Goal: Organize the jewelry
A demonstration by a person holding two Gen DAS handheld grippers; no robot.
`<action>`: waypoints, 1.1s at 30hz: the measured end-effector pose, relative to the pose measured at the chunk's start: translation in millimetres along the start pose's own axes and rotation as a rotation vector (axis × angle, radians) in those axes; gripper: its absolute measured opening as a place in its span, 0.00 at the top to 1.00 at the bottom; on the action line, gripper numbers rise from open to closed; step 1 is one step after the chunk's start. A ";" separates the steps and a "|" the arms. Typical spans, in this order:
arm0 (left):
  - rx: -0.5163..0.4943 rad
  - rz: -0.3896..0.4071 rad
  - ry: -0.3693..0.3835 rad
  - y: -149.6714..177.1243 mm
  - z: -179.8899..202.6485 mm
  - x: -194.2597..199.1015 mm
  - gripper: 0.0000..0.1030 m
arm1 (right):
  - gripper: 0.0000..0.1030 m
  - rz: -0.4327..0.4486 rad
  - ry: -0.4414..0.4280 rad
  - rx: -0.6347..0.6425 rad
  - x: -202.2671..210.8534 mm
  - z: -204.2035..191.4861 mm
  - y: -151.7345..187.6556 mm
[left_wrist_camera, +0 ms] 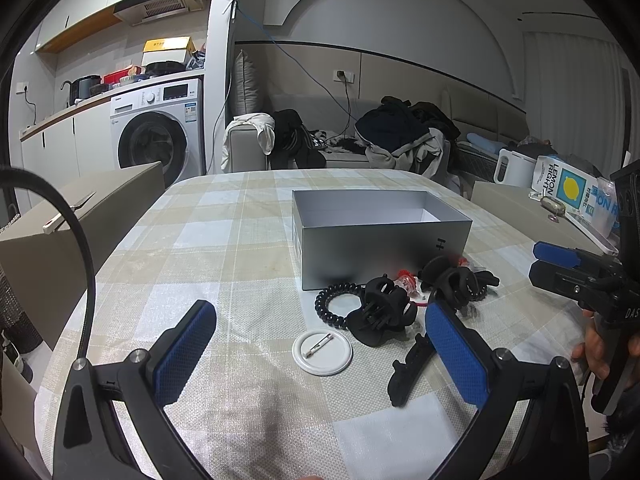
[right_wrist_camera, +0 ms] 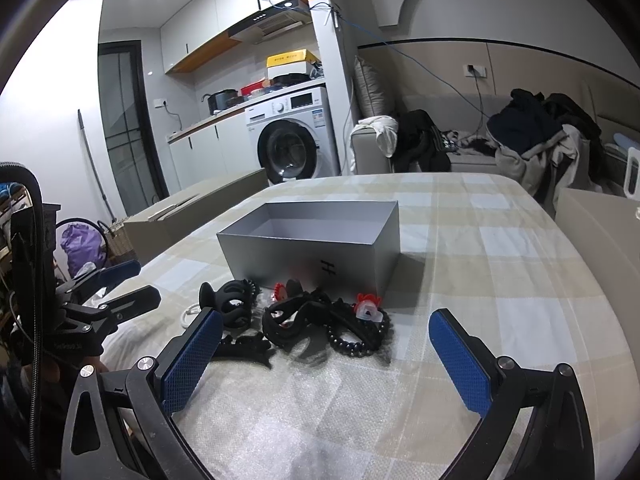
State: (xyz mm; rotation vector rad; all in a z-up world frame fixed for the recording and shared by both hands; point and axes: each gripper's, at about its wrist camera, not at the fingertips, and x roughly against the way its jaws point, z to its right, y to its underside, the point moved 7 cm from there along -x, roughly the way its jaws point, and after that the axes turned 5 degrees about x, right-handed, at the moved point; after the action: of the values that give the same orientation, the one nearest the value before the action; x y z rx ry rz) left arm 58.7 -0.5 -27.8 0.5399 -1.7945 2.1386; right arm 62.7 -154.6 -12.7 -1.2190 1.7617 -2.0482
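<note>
Both grippers wide open, nothing held: left (left_wrist_camera: 320, 344), right (right_wrist_camera: 326, 344). Hair clips (left_wrist_camera: 382, 312) + coil tie (left_wrist_camera: 334, 306) + round pin (left_wrist_camera: 322, 352) piled on table (left_wrist_camera: 224, 240) just in front of open box (left_wrist_camera: 380, 256).

Matt grey card box (left_wrist_camera: 384, 248), woven check cloth (left_wrist_camera: 224, 248), prob. matt black plastic clips (left_wrist_camera: 384, 312), glossy white badge (left_wrist_camera: 322, 354)

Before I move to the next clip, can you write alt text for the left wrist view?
The open left gripper hovers over a checked tablecloth, a white pin badge lying between its blue fingers. Beyond lie black hair claws and a coil hair tie, in front of an open grey box. The right gripper enters from the right.
</note>
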 end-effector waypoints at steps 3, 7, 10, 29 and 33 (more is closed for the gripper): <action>0.000 0.000 0.000 0.1 0.1 -0.2 0.01 | 0.00 -0.001 0.000 0.001 -0.3 -0.1 0.0; -0.001 0.001 -0.001 0.2 0.5 -0.2 0.01 | 0.00 -0.001 0.000 0.002 -0.1 0.2 0.2; -0.003 0.001 -0.001 0.3 0.7 -0.2 0.01 | 0.00 0.000 0.000 0.000 -0.1 0.5 0.1; -0.006 0.002 -0.002 0.8 0.8 0.0 0.01 | 0.00 -0.001 0.000 0.000 -0.2 0.3 -0.1; -0.006 0.002 -0.002 0.8 0.8 0.0 0.01 | 0.00 0.000 0.001 -0.001 -0.2 0.2 0.0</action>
State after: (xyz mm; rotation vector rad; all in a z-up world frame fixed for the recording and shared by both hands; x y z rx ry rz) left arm 58.4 -1.5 -28.4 0.5395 -1.8031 2.1338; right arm 63.0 -154.6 -12.7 -1.2189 1.7630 -2.0490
